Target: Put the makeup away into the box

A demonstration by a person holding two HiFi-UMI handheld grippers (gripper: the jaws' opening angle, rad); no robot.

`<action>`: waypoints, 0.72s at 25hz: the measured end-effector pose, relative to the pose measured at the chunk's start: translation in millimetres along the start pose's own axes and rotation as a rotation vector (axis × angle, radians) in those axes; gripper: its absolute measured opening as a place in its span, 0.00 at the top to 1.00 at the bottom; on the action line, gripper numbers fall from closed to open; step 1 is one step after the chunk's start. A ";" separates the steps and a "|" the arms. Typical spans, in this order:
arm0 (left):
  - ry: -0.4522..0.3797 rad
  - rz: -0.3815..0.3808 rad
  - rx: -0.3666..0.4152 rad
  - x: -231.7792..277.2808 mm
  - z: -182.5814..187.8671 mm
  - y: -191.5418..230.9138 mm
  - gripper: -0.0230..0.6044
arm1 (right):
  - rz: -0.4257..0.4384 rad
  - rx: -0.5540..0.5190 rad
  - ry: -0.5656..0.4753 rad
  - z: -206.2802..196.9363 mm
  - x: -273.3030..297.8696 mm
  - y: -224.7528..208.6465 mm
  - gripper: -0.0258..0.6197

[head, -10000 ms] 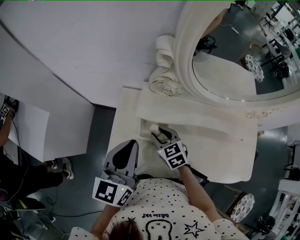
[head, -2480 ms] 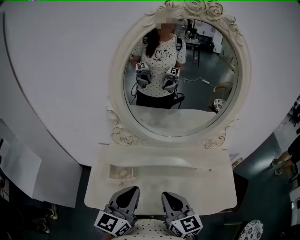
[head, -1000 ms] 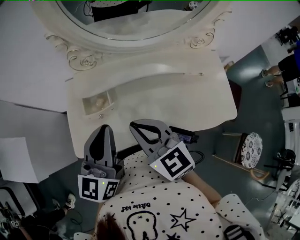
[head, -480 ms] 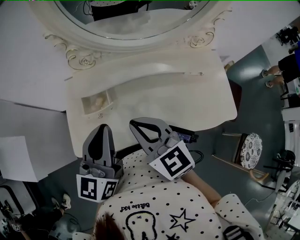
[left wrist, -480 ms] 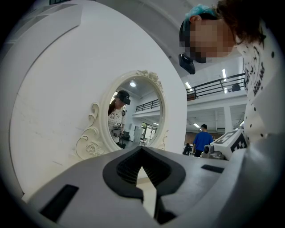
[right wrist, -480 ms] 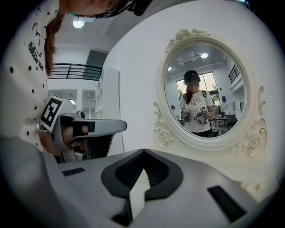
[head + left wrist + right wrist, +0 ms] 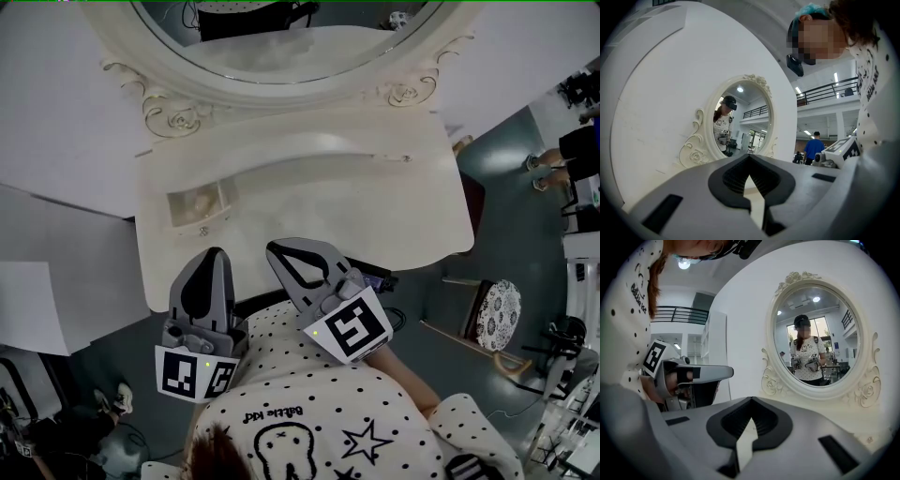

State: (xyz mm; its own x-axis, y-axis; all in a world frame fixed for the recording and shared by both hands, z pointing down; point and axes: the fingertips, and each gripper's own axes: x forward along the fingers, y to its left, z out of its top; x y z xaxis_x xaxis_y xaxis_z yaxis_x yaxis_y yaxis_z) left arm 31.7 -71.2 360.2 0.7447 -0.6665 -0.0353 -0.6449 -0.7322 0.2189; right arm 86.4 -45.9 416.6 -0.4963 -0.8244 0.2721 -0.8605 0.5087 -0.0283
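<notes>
The white dressing table [image 7: 375, 202] has a small open box [image 7: 198, 203] set into its left side, with pale items lying inside. My left gripper [image 7: 216, 252] is shut and empty, held near the table's front edge, just in front of the box. Beside it, my right gripper [image 7: 273, 247] is also shut with nothing between its jaws. In the left gripper view the jaws of the left gripper [image 7: 749, 157] meet with nothing between them; the right gripper view shows the same of the right gripper [image 7: 751, 400]. No makeup lies on the tabletop.
An oval mirror in an ornate white frame [image 7: 281, 89] stands at the back of the table against a white wall. A patterned round stool [image 7: 494, 314] stands on the floor at right. A dark device [image 7: 375, 277] sits under the table's front edge.
Over the last second only the head view has drifted a little; both grippers stay put. Ten seconds ago the right gripper was reaching at the box.
</notes>
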 end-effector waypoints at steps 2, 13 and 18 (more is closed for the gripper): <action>-0.002 0.000 0.001 0.3 0.5 -1.0 0.97 | 0.005 -0.003 -0.001 0.2 -0.5 0.6 0.95; 0.009 -0.007 0.001 1.6 -0.9 -3.8 0.97 | -0.002 0.007 0.000 -0.5 -3.0 -0.9 0.95; -0.003 -0.013 0.003 1.7 2.3 -5.0 0.97 | -0.002 0.007 -0.002 0.2 -3.3 -0.3 0.95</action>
State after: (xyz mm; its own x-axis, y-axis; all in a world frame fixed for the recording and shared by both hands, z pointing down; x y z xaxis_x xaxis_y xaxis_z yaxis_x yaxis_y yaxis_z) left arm 35.8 -69.0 356.8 0.7528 -0.6570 -0.0408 -0.6355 -0.7414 0.2156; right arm 88.3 -43.4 415.4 -0.4948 -0.8259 0.2703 -0.8622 0.5053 -0.0344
